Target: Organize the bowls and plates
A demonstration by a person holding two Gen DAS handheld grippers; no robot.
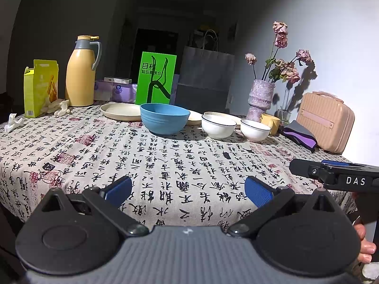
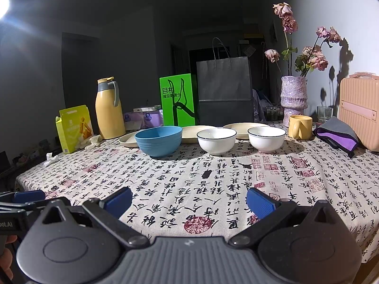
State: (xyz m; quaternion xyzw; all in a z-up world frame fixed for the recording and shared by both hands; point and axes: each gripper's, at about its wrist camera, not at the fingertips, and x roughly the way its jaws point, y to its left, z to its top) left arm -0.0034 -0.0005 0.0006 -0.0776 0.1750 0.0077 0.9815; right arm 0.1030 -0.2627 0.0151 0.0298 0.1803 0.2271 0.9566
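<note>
A blue bowl [image 1: 164, 118] [image 2: 158, 140] stands mid-table on the calligraphy-print cloth. To its right sit two white bowls with dark rims [image 1: 218, 126] [image 1: 255, 129] [image 2: 216, 140] [image 2: 266, 138]. Behind the bowls lie three cream plates [image 2: 126, 139] [image 2: 196, 130] [image 2: 244, 126], partly hidden by them. My left gripper [image 1: 188, 189] hovers open over the table's near edge, well short of the bowls, with nothing between its blue pads. My right gripper [image 2: 189, 198] is open and empty too, level with the left one and to its right.
Along the back stand a yellow box [image 2: 73, 129], a yellow thermos [image 2: 109, 111], a green bag [image 2: 177, 99], a dark paper bag [image 2: 225, 92] and a vase of dried flowers [image 2: 293, 97]. A yellow mug [image 2: 299, 126], a folded cloth [image 2: 338, 135] and a pink case [image 2: 360, 108] sit at the right.
</note>
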